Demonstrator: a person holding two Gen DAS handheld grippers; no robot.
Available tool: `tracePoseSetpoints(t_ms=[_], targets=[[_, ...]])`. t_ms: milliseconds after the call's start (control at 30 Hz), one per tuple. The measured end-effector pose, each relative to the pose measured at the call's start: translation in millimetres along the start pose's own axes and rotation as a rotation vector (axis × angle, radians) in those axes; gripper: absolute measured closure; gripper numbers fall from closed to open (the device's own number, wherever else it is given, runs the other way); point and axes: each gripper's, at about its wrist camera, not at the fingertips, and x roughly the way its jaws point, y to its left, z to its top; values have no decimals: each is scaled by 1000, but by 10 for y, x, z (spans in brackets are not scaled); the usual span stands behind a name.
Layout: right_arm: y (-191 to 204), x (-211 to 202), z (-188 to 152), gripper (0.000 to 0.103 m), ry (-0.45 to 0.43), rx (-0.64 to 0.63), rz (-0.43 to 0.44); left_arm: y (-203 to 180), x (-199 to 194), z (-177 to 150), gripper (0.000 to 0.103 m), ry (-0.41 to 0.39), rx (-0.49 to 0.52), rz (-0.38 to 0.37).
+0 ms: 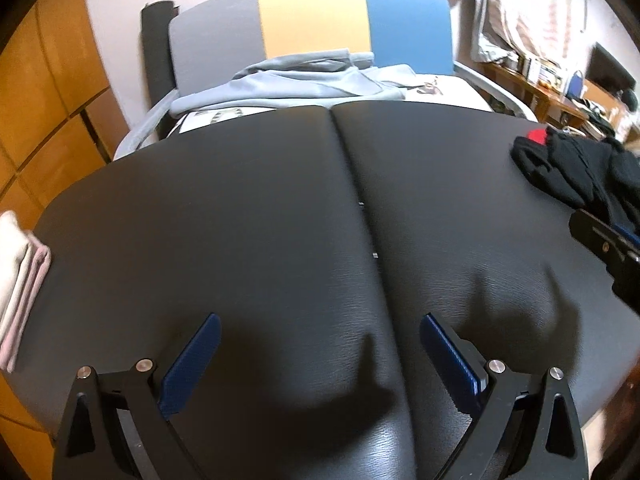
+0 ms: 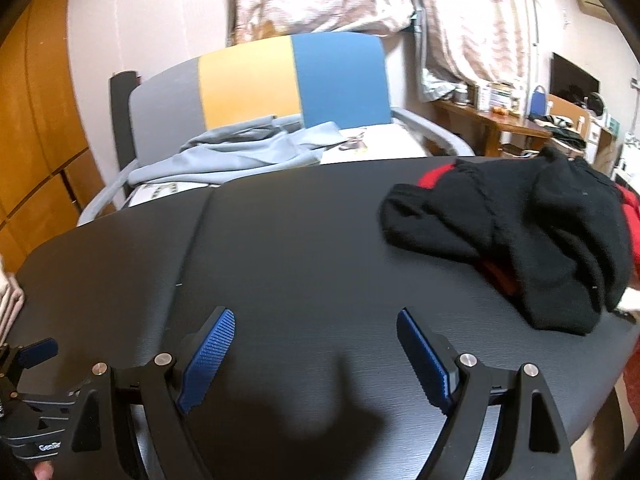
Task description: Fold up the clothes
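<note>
A crumpled black garment with red parts [image 2: 536, 232] lies on the right side of the black table [image 2: 304, 240]; it also shows at the right edge of the left wrist view as the black garment [image 1: 576, 172]. My right gripper [image 2: 316, 320] hovers open over bare tabletop, left of and nearer than that garment. My left gripper [image 1: 320, 324] is open above the table's centre seam, holding nothing. A folded pale cloth stack [image 1: 16, 280] rests at the table's left edge. The right gripper's body [image 1: 608, 248] pokes in at the right of the left wrist view.
Beyond the table stands a chair [image 1: 312, 24] with a grey, yellow and blue back, and a light blue garment [image 1: 288, 80] is draped on its seat. Wooden cabinets [image 1: 44, 92] line the left. A cluttered desk [image 2: 500, 120] sits far right.
</note>
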Motion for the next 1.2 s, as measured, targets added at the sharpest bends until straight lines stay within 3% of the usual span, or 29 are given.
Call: tracePoseSetpoints(t_ms=[167, 233, 433, 500, 633, 700, 733, 833, 867, 900, 1000, 1200], targets=[[-404, 31, 51, 17, -15, 49, -92, -447, 205, 71, 2, 5, 41, 6], [-745, 81, 45, 17, -28, 100, -132, -332, 283, 120, 2, -4, 58, -22], [-1187, 418, 94, 18, 33, 118, -190, -447, 452, 279, 2, -9, 108, -28], [-1327, 535, 110, 24, 55, 122, -208, -517, 487, 276, 2, -1, 109, -39], [-1605, 767, 142, 27, 98, 130, -244, -523, 520, 263, 2, 15, 110, -54], [-1745, 884, 158, 34, 119, 134, -262, -515, 517, 247, 2, 17, 108, -62], [-1787, 973, 158, 43, 142, 135, -269, -501, 526, 229, 2, 22, 108, -60], [-1921, 1085, 106, 71, 162, 192, -214, -459, 577, 148, 2, 57, 100, -55], [-1963, 1059, 98, 88, 143, 219, -188, -442, 599, 135, 2, 69, 99, -48], [-1981, 1009, 103, 93, 115, 241, -154, -432, 616, 120, 2, 75, 96, -45], [-1896, 757, 120, 94, 28, 255, -73, -398, 662, 93, 2, 98, 80, -41], [-1498, 503, 144, 98, 13, 258, 87, -370, 669, 92, 2, 160, 52, -44]])
